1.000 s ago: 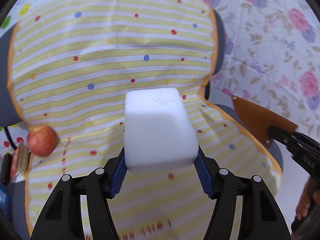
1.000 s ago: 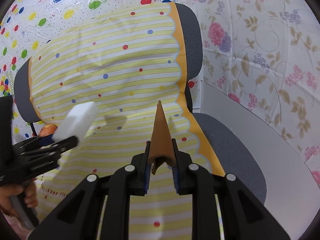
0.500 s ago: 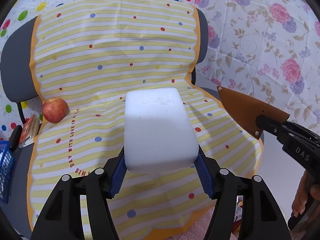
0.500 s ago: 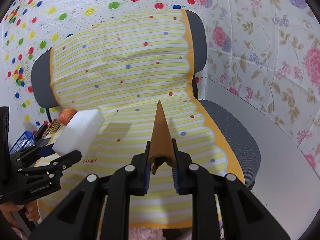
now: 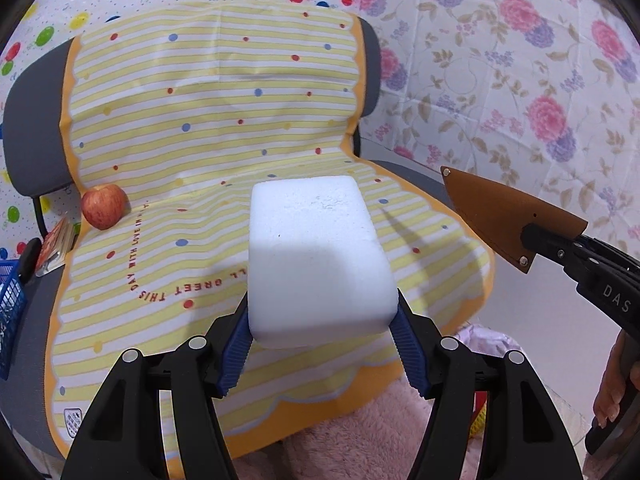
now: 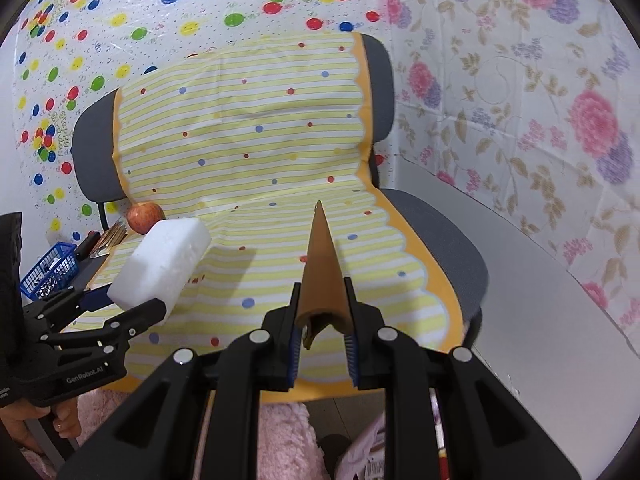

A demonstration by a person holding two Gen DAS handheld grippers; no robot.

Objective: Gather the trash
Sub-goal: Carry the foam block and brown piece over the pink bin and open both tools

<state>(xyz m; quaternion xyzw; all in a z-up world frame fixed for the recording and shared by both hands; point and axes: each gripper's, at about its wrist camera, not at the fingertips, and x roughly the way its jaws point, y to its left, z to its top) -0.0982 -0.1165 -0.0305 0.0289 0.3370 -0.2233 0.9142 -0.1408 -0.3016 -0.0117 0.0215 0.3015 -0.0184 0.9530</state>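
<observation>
- Setting: grey chair draped with a yellow-striped dotted cloth, set against balloon-print and floral wall sheets.
- Left gripper: blue pads clamped on a white foam block, held above the seat.
- Right gripper: clamped on a brown pointed leather sheath.
- Apple: resting at the seat's back corner, beside a blue basket.

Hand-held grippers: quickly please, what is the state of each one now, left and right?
Left hand-held gripper: closed on the white foam block.
Right hand-held gripper: closed on the brown leather sheath.
</observation>
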